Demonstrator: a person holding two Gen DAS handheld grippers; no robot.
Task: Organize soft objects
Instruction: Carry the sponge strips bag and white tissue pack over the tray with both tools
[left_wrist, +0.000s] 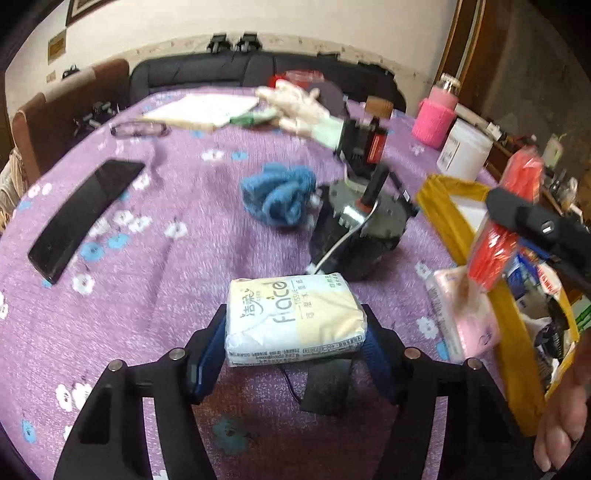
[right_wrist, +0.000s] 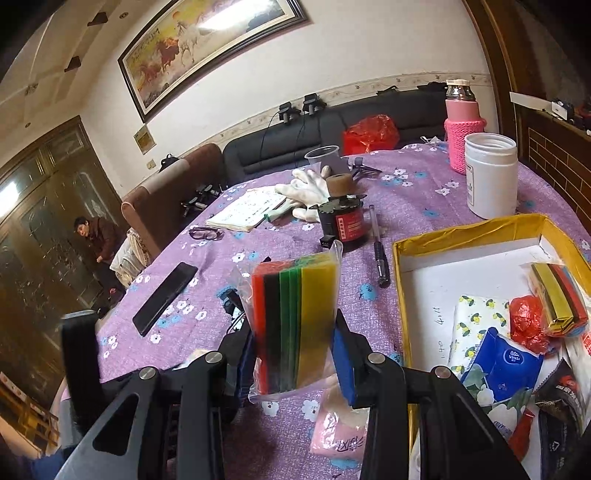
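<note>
- Phone flat at left of the purple tablecloth, well apart from the work; not soft, so judged no part of the sorting.
- Blue cloth bunched mid-table, beside a dark motor part; white gloves farther back. Both soft, both outside the box, judged pending.
- Left gripper low over the table, angled down, jaws partly closed around the tissue pack. Blue pads against the pack's two short sides; pack resting on the cloth, not lifted. Grip across the narrow width judged apt for a squashy pack.
- Pink pack flat on the table just beside the box's near wall, untouched.
- Right gripper raised off the table, jaws part-way in and clamped on the bagged stack of coloured sheets, held upright by its lower half. Raised hold judged a carry towards the box.
- Yellow-walled box at right, already holding a blue tissue pack, a similar coloured stack and other packets; far white floor bare, so room remains.
</note>
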